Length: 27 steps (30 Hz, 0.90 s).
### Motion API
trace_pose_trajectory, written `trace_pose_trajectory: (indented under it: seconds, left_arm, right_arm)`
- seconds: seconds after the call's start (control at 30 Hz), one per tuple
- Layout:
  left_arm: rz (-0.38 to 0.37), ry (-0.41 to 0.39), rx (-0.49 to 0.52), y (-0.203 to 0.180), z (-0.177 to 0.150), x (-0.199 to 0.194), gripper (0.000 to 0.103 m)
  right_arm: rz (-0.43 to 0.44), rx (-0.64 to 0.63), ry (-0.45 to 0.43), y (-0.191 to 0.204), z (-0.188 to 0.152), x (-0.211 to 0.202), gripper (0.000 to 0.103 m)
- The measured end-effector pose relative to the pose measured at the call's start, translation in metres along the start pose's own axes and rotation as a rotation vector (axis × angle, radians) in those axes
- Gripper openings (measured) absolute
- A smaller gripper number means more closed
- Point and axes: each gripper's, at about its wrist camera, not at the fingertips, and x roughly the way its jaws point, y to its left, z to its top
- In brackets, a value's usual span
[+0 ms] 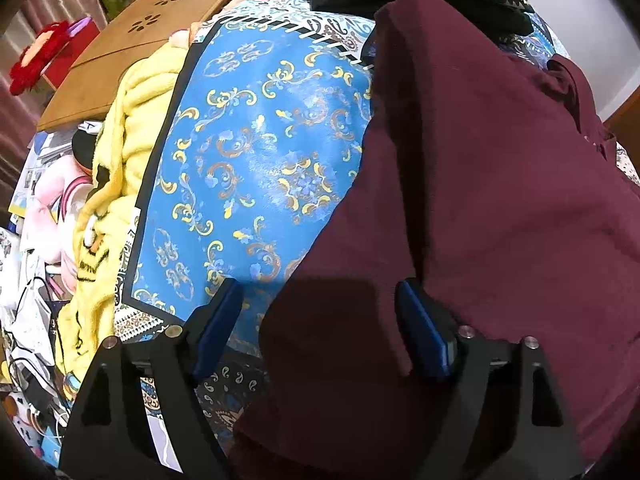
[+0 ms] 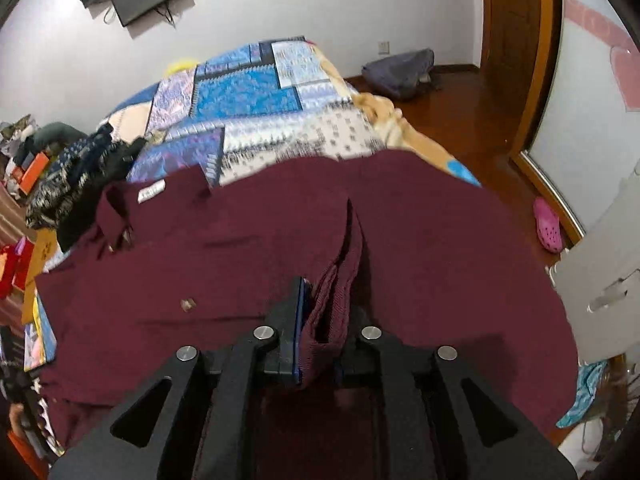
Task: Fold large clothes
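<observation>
You had one maroon shirt (image 2: 240,248) on the bed (image 2: 256,92): your right gripper (image 2: 324,320) pinched its fold, your left gripper (image 1: 320,320) spread over its edge.

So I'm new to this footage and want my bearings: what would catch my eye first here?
The big maroon shirt spread across the bed, filling both views. The right gripper is pinched shut on a bunched fold of it, while the left gripper stands open over its edge. Beside it lies a bright blue patterned bedspread, with a yellow blanket at its far side.

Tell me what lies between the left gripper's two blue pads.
In the left wrist view, the open left gripper has the maroon shirt's edge and a strip of blue patterned bedspread between its pads; neither pad presses on them.
</observation>
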Motion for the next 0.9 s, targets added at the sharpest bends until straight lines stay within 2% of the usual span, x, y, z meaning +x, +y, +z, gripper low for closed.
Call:
trace_pose_trajectory:
  seconds: [0.07,0.13,0.27,0.33,0.47,0.73,0.9]
  left_arm:
    - [0.010,-0.003,0.000,-0.002,0.000,-0.001,0.080]
    - [0.028,-0.010,0.008,-0.007,-0.001,-0.005,0.080]
    - [0.052,-0.038,0.042,-0.015,-0.001,-0.018,0.080]
    - [0.047,-0.065,0.063,-0.021,0.000,-0.031,0.080]
    - [0.031,-0.132,0.101,-0.038,0.008,-0.060,0.080]
    - [-0.064,-0.293,0.210,-0.103,0.032,-0.126,0.080]
    - [-0.163,-0.344,0.302,-0.154,0.035,-0.152,0.081]
  right_arm:
    - [-0.005,0.009,-0.007,-0.002,-0.002,-0.004,0.013]
    - [-0.007,0.017,-0.003,-0.006,-0.004,-0.007,0.020]
    - [-0.033,0.025,0.007,-0.014,-0.007,-0.014,0.027]
    - [-0.014,0.044,0.015,-0.023,-0.009,-0.020,0.036]
    - [0.004,0.095,-0.014,-0.042,-0.011,-0.039,0.044]
    - [-0.047,0.257,-0.076,-0.099,-0.018,-0.077,0.045]
    - [-0.083,0.394,-0.065,-0.144,-0.041,-0.086,0.046]
